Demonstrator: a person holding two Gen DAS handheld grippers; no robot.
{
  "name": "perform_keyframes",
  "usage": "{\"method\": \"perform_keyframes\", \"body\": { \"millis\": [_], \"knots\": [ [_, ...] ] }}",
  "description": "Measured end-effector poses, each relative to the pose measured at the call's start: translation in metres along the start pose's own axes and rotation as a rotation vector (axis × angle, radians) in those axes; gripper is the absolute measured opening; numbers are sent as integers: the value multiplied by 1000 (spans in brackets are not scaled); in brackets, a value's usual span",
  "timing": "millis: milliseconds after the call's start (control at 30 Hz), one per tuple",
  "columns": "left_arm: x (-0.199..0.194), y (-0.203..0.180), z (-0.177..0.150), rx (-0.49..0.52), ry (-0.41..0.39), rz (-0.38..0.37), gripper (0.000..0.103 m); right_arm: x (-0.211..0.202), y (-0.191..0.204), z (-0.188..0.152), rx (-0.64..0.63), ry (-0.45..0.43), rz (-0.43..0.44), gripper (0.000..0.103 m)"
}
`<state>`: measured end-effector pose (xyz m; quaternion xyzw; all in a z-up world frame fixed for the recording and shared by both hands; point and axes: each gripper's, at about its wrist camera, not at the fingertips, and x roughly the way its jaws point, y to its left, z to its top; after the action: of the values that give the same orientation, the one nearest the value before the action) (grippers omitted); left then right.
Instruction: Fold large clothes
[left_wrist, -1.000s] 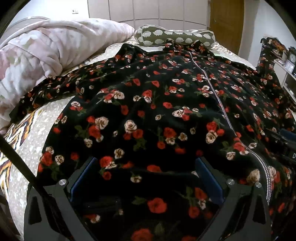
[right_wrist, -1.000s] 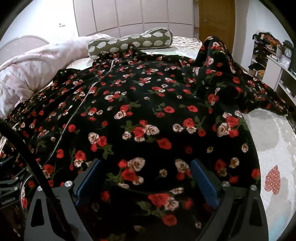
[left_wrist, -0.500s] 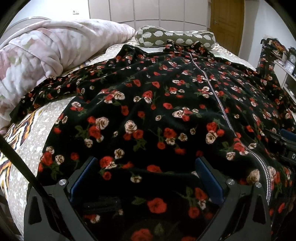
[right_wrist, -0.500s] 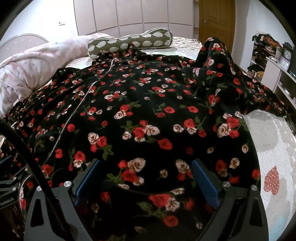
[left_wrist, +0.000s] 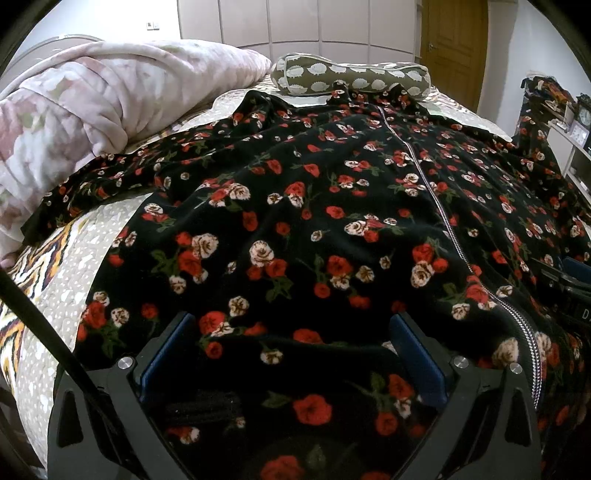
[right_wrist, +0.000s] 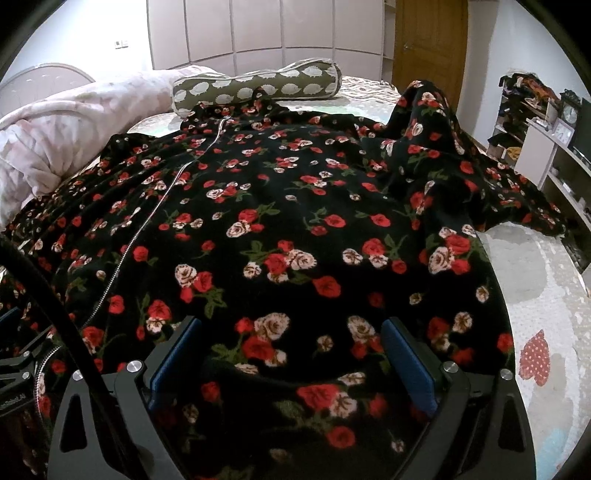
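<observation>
A pink quilt (left_wrist: 85, 122) is heaped at the left of the bed (left_wrist: 55, 291), where a black rose-print zip-front garment (left_wrist: 332, 206) lies spread flat, its collar touching a patterned bolster (left_wrist: 351, 75). The left gripper (left_wrist: 291, 350) and right gripper (right_wrist: 290, 350) sit at the near hem, fingers spread wide with cloth between them. The right sleeve (right_wrist: 436, 147) stands bunched, and lifting now could likely drag that lump into the fold.
</observation>
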<state>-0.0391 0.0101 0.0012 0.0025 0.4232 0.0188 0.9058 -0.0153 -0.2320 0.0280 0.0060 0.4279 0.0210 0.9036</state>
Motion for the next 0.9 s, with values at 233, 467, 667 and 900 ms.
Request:
{"method": "perform_keyframes", "body": {
  "millis": [233, 467, 667, 900],
  "knots": [
    [0, -1, -1, -1, 0, 2, 103, 0, 0, 0, -1, 2, 2, 99],
    [0, -1, -1, -1, 0, 4, 103, 0, -1, 0, 4, 11, 9, 99],
    [-2, 1, 8, 14, 33, 12, 103, -2, -5, 5, 14, 44, 40, 98],
    [-54, 4, 28, -32, 21, -114, 92, -69, -67, 28, 252, -52, 295, 85]
  ]
}}
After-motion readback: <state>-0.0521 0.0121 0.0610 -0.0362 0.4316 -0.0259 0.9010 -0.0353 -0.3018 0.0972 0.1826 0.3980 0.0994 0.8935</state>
